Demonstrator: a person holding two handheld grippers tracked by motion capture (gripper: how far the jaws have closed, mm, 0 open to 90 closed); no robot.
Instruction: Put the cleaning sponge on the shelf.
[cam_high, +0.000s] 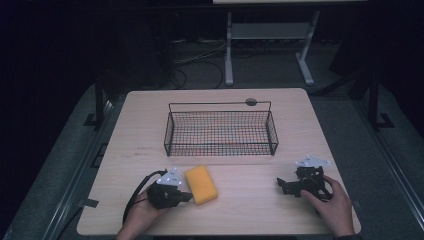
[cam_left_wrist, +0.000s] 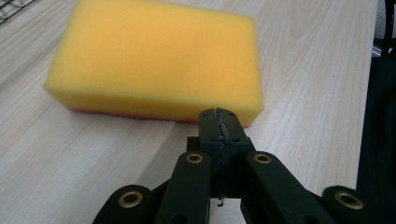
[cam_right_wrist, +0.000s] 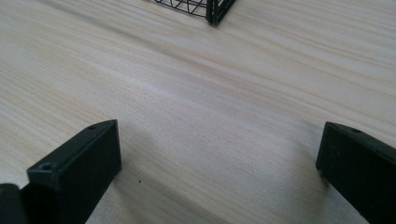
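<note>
- Nearest, at the table's (cam_high: 150, 107) front edge: two forearms coming in from below, a hand on each tool.
- Left gripper (cam_high: 186, 196) low on the wood at front left, jaws pressed flat together with nothing between them, tips pointing at the sponge (cam_high: 201, 184) and sitting just short of its near side; cable (cam_high: 131, 200) looping off to the left of the hand.
- Seen along the left gripper (cam_left_wrist: 220, 114): closed tips right at the sponge's (cam_left_wrist: 154, 56) yellow side wall, contact or a hair's gap, cannot tell which; thin red layer along the sponge's underside, against the table (cam_left_wrist: 70, 163).
- Sponge lying flat on the tabletop, slightly skewed, just in front of the basket (cam_high: 220, 133) and outside it.
- Right gripper (cam_high: 281, 183) at front right, well apart from the sponge, resting low with jaws pointing left.
- Seen along the right gripper (cam_right_wrist: 219, 154): jaws spread wide, bare wood (cam_right_wrist: 196, 93) between them, nothing gripped; a corner of the basket (cam_right_wrist: 212, 11) at the top edge.
- Farther back, mid-table: black wire basket, upright, long side facing the person, handle bar raised along its far side.
- Beyond the table: dark floor, cables, white legs of a stand (cam_high: 230, 55).
</note>
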